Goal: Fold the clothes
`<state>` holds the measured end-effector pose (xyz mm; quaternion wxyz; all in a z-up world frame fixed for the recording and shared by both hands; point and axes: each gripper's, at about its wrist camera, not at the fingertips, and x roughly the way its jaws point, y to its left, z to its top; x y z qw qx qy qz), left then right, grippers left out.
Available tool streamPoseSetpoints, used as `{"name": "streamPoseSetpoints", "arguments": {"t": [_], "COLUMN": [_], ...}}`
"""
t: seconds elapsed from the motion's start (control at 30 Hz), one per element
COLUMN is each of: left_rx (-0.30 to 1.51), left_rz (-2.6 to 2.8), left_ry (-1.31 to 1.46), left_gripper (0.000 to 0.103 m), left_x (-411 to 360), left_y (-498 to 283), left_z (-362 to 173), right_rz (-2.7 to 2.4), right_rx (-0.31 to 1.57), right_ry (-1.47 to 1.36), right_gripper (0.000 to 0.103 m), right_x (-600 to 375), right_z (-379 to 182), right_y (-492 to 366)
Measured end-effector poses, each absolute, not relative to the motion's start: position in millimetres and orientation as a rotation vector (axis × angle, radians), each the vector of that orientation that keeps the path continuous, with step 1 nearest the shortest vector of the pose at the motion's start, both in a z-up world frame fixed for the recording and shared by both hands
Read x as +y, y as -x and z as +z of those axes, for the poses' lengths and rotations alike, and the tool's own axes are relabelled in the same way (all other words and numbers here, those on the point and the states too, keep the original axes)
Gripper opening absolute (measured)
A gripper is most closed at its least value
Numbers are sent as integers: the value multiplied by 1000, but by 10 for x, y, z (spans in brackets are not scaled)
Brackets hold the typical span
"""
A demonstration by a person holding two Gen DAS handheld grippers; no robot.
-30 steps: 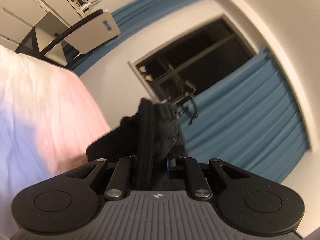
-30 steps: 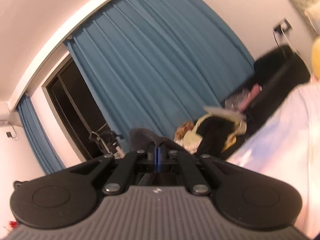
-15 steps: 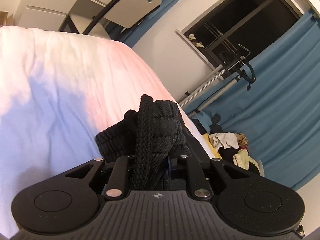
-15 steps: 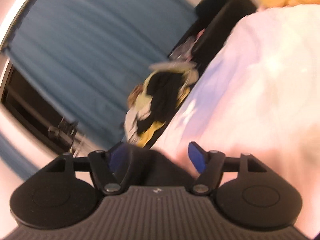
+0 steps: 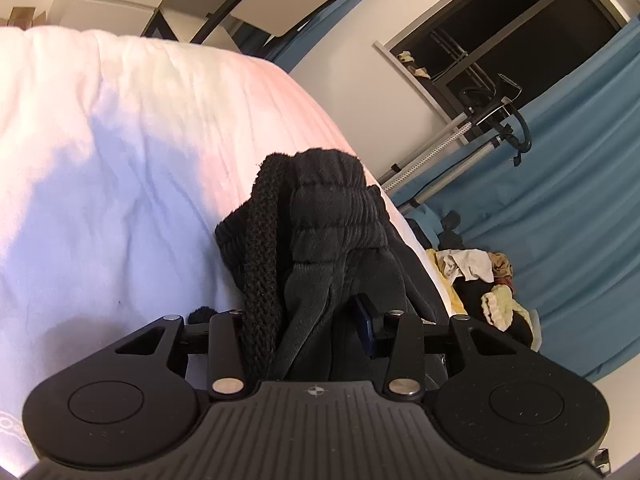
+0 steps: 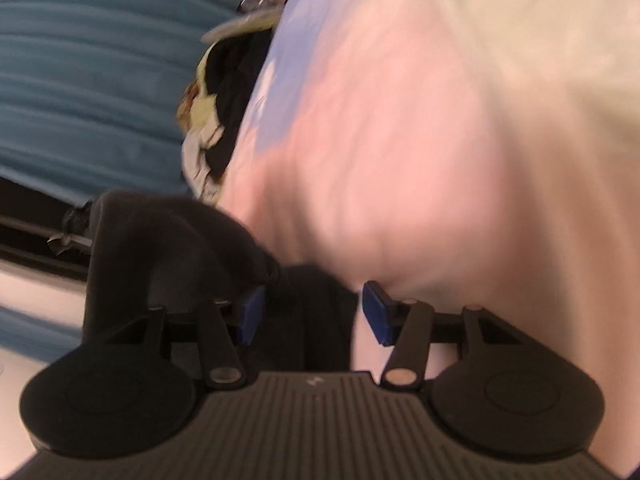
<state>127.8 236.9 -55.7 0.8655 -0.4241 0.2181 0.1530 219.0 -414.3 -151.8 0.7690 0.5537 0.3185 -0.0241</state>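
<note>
Step in hand, as I read it: laying the black garment point(image 5: 320, 248) down on the white bed point(image 5: 120, 160) before folding. Next move calls for backing both grippers clear, then spreading the cloth flat. Left gripper point(image 5: 308, 332): jaws have just been opening, now partly apart; bunched waistband sits between them, slack, no longer pinched. Right gripper point(image 6: 312, 312): jaws apart, having just narrowed a little; dark cloth lies between the blue pads point(image 6: 376, 312), seemingly unclamped, though this view is blurred.
</note>
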Motion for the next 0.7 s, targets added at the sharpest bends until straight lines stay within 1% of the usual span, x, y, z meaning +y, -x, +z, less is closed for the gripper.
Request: {"name": "streamPoseSetpoints", "arguments": {"t": [0.13,0.37,0.43,0.47,0.53,0.7], "left_rx": [458,465,468,470,474,477], "left_rz": [318,320,320,317,316,311], "left_ry": [886,896,906,914,933,961], "left_gripper": [45,45,45,45,45,45], "left_x": [2360,2346,2349,2353,2353,2362], "left_y": [-1293,-1274,-1265,-1258,-1268,-1298], "left_z": [-554,-534,-537,-540,-542,-575], "right_rz": [-67,-192,-258,-295,-267,-226], "right_rx": [720,708,697,693,695,705], "right_ry": [-1258,-1357,-1371,-1350,-1338,-1351], "right_gripper": [51,53,47,47,47,45], "right_x": [-4122,-4173,-4168,-4158,-4119,-4084], "right_z": [-1446,-1347,-1336,-1312,-1308,-1537], "right_y": [-2083,-1858,-1724,-1663,-1668,-2019]}}
